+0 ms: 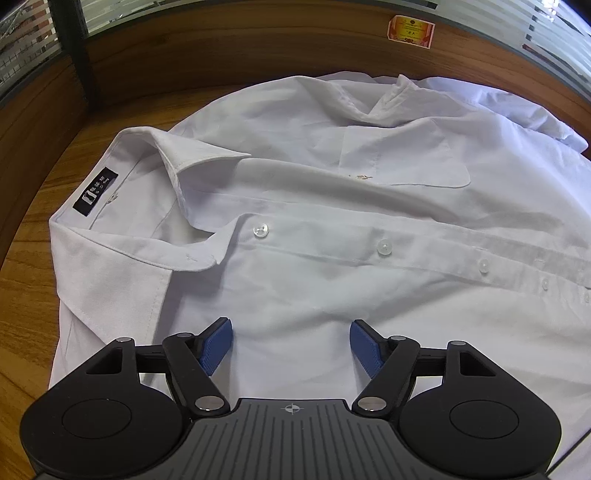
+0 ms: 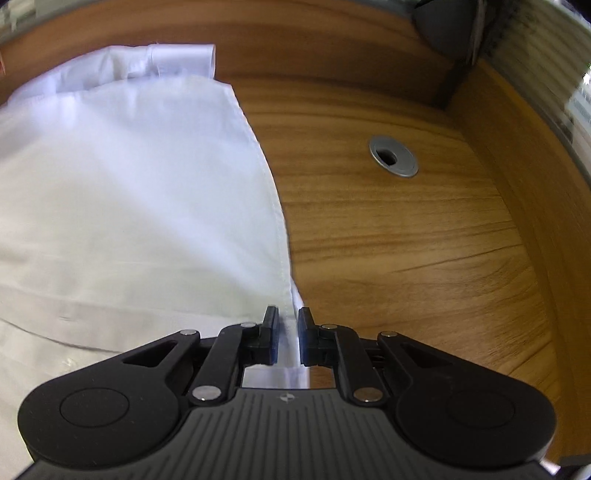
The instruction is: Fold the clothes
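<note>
Left fingers [image 1: 291, 334]: wide apart, low in the middle of the left view, over the shirt front with nothing held; the blue pads [image 1: 218, 345] stand clear of the cloth.
Right fingers [image 2: 288, 334]: close together at the bottom middle of the right view, pinching the shirt's side edge.
Shirt [image 1: 332, 240]: white, lying flat and buttoned on the tabletop, filling most of the left view.
Collar [image 1: 155, 206]: at the left of the left view, with a dark label [image 1: 96, 191] inside.
Buttons [image 1: 260, 230]: in a row running toward the right.
Pocket [image 1: 402, 155]: upper right of the middle.
Cuff [image 2: 183, 59]: top left of the right view.
Tabletop [image 2: 406, 240]: brown wood, with a round metal hole [image 2: 393, 156] in the upper right of the right view.
Sticker [image 1: 410, 30]: red and yellow, top right of the left view.
</note>
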Tool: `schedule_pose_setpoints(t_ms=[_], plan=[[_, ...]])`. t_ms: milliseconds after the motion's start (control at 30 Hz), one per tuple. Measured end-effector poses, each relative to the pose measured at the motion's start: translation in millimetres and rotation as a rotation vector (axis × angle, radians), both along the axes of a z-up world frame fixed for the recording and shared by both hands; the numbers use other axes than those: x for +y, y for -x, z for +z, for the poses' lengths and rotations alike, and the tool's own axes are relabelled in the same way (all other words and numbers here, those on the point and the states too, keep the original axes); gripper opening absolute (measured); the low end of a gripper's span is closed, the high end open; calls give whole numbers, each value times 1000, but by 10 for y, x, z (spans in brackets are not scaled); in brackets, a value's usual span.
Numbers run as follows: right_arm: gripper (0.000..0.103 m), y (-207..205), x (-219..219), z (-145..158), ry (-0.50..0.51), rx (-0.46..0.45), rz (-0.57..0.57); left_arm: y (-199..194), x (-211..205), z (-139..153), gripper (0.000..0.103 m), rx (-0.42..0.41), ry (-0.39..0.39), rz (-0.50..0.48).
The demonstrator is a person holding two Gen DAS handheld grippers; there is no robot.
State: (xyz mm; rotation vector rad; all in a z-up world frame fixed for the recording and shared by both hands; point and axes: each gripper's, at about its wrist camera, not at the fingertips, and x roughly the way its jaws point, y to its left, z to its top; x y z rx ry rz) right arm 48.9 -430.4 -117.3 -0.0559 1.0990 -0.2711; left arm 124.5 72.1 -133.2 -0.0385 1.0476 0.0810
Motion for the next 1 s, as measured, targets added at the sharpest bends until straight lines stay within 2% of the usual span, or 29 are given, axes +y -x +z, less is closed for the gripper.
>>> schedule_pose_setpoints(t_ms=[67, 100, 167, 300, 433, 567, 633, 733, 833, 900, 1000], plan=[[24, -17, 33, 43, 17, 11, 6, 8, 29, 57, 70, -28, -8, 16], [34, -7, 59, 82, 24, 1, 16, 16, 42, 95, 70, -49, -26, 24], [37, 20, 123, 173, 29, -29, 43, 15, 78, 160, 69, -85, -80, 46], [53, 42, 300, 297, -21, -93, 107, -10, 107, 227, 69, -120, -141, 20], [53, -17, 499, 179, -27, -41, 171, 20, -38, 260, 67, -163, -270, -68], [53, -6, 536, 115, -44, -29, 160, 43, -103, 310, 67, -203, -360, -130], [53, -2, 512, 133, -62, -28, 139, -2, -72, 277, 67, -183, -379, -152], [53, 21, 514, 175, -63, -33, 126, -118, -11, 119, 67, -98, -401, -206], [53, 84, 513, 260, -53, -50, 103, -195, 17, 1, 67, -74, -454, -239], [55, 147, 482, 310, -46, -59, 63, -238, 54, -52, 54, -60, -471, -237], [58, 299, 379, 307, -64, -61, -22, -259, 108, -52, 47, -66, -453, -219]])
